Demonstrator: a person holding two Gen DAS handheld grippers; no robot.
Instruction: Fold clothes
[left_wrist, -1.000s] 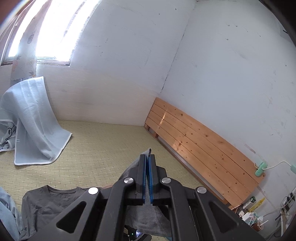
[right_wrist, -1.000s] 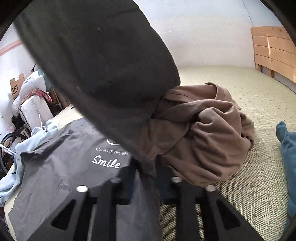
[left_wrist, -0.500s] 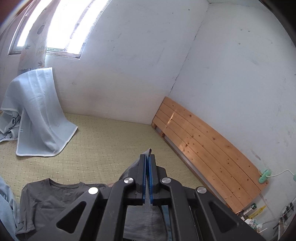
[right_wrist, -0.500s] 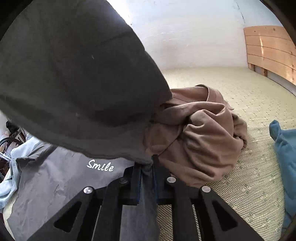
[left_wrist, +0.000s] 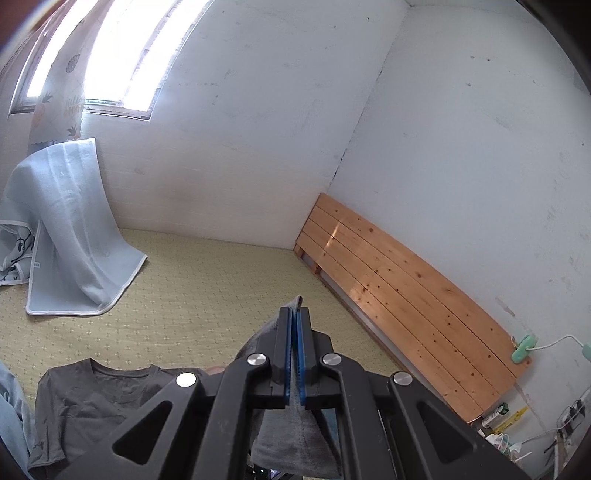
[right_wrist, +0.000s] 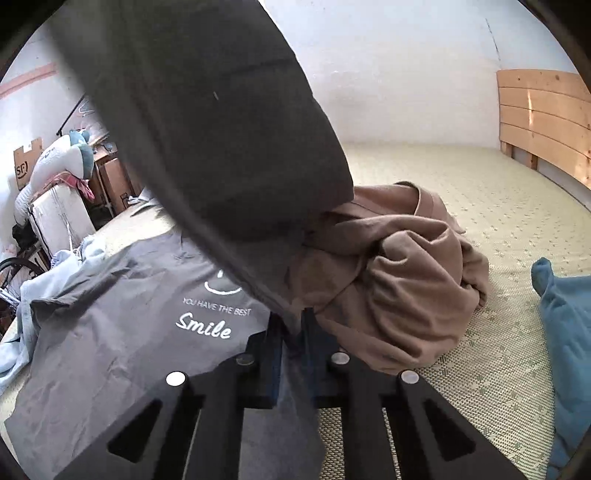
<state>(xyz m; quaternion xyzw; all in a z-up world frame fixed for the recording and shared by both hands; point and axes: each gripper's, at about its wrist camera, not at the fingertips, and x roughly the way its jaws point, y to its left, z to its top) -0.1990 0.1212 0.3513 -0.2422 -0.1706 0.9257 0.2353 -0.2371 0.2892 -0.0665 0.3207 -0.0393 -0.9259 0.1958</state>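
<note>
My left gripper (left_wrist: 294, 314) is shut on a corner of grey cloth (left_wrist: 295, 439), which pokes out past the tips and hangs below the fingers. My right gripper (right_wrist: 293, 321) is shut on the grey "Smile" T-shirt (right_wrist: 122, 332); one part lies spread on the mat to the left, and a dark fold of it (right_wrist: 221, 122) rises from the jaws and fills the upper left of the right wrist view. A crumpled brown garment (right_wrist: 399, 280) sits just beyond the right gripper. A dark grey T-shirt (left_wrist: 96, 410) lies flat at the lower left of the left wrist view.
A woven mat (left_wrist: 192, 288) covers the bed. A wooden headboard (left_wrist: 399, 291) runs along the right wall. A pale blue blanket (left_wrist: 70, 229) drapes at the far left under the window. Blue cloth (right_wrist: 565, 332) lies at the right edge; pale blue clothes (right_wrist: 48, 266) and furniture stand left.
The left gripper has tilted upward, so the mat and blanket sit lower in view. The right gripper has shifted back slightly with the shirt; the raised dark fold still hangs over the view.
</note>
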